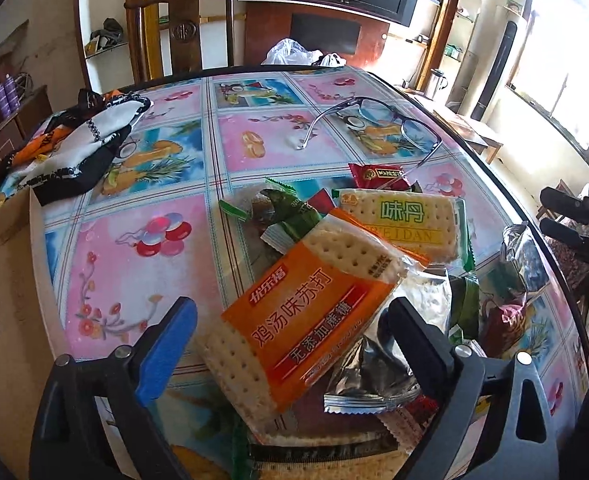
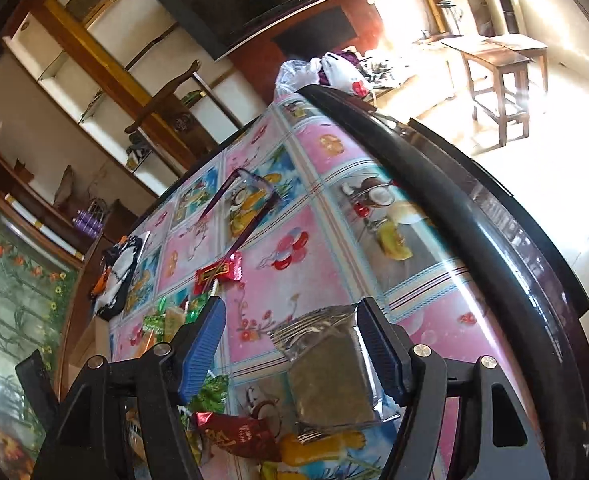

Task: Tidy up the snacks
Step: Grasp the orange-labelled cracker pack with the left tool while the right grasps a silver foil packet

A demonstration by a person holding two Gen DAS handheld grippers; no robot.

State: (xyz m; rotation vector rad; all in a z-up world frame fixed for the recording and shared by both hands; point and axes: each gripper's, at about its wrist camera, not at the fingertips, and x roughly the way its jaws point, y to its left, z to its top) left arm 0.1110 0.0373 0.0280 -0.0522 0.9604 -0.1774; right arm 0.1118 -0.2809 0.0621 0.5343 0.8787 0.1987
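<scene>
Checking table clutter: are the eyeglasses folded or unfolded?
Unfolded. In the left wrist view the eyeglasses lie on the table with both temple arms spread out.

The right gripper (image 2: 290,344) stands with its blue-padded fingers spread wide over the desk (image 2: 326,248), and a clear packet holding a dark square snack (image 2: 330,376) lies between them, its right edge against the right pad. A red candy wrapper (image 2: 218,274) lies further off near a pair of glasses (image 2: 250,196), while green and dark red wrappers (image 2: 234,432) crowd beside the left finger.
</scene>
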